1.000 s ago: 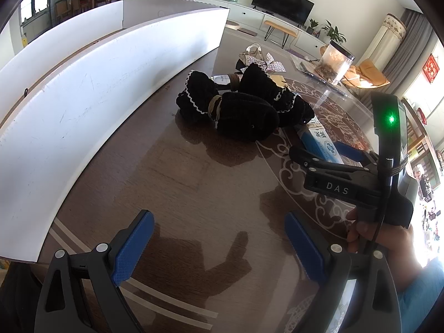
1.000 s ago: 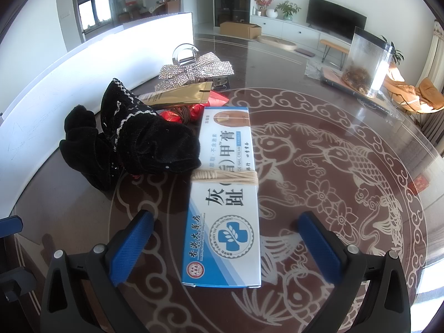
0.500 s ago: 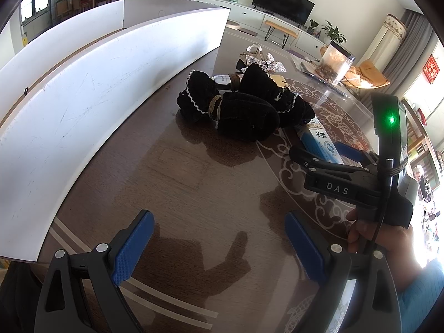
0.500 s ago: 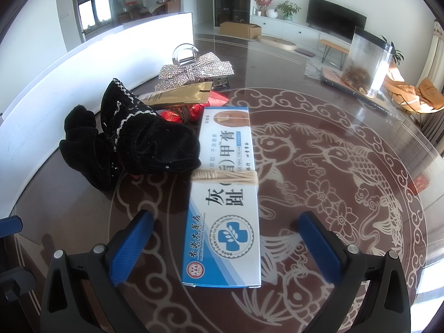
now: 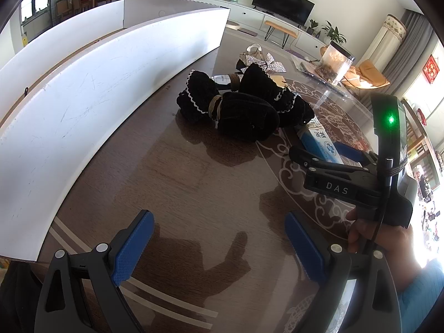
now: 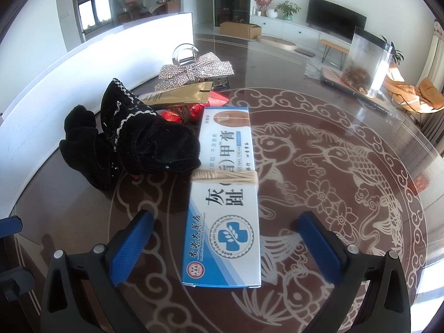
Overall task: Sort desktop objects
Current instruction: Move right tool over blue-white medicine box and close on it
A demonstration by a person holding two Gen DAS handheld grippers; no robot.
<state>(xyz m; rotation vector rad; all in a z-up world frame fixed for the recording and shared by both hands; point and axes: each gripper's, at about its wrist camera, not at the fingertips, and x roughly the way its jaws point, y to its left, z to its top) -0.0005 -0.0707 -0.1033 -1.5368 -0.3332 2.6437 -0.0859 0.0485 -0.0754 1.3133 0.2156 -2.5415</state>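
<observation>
Nothing has changed over the last second: both tools hold the same poses, so sorting is stalled. The right tool (image 6: 224, 238) gapes wide around the ointment box (image 6: 224, 202) lying flat on the counter (image 6: 347, 144), not gripping. The left tool (image 5: 219, 236) hangs open over bare wood.

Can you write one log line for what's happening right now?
left hand-held gripper: open, empty | right hand-held gripper: open, straddling ointment box | box on table

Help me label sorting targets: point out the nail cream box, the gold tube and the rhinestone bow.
nail cream box (image 6: 224, 194): right wrist view, printed top face below the string.
gold tube (image 6: 180, 96): right wrist view, middle of its body.
rhinestone bow (image 6: 194, 69): right wrist view, centre knot.
</observation>
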